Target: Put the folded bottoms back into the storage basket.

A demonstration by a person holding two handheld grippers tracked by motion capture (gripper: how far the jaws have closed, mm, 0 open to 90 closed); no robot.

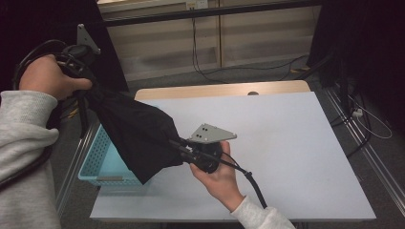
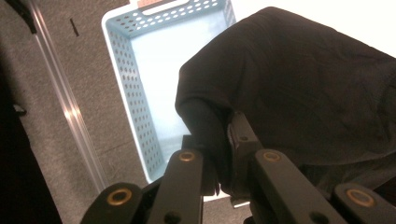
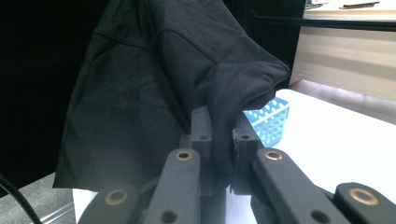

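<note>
A black cloth [image 1: 136, 131] hangs stretched between my two grippers, above the left edge of the table and a light blue basket [image 1: 98, 160]. My left gripper [image 1: 90, 86] is held high at the upper left, shut on one end of the cloth [image 2: 299, 88], whose fold is pinched between its jaws. My right gripper [image 1: 179, 145] is lower, over the white table top [image 1: 286, 143], shut on the other end of the cloth [image 3: 154, 88]. In the left gripper view the basket [image 2: 135, 79] lies below the cloth.
The perforated blue basket [image 3: 266, 122] stands beside the table's left edge on grey carpet. Metal rails [image 1: 367, 152] run along the floor right of the table. Cables [image 1: 224, 69] trail on the floor behind, in front of pale wall panels.
</note>
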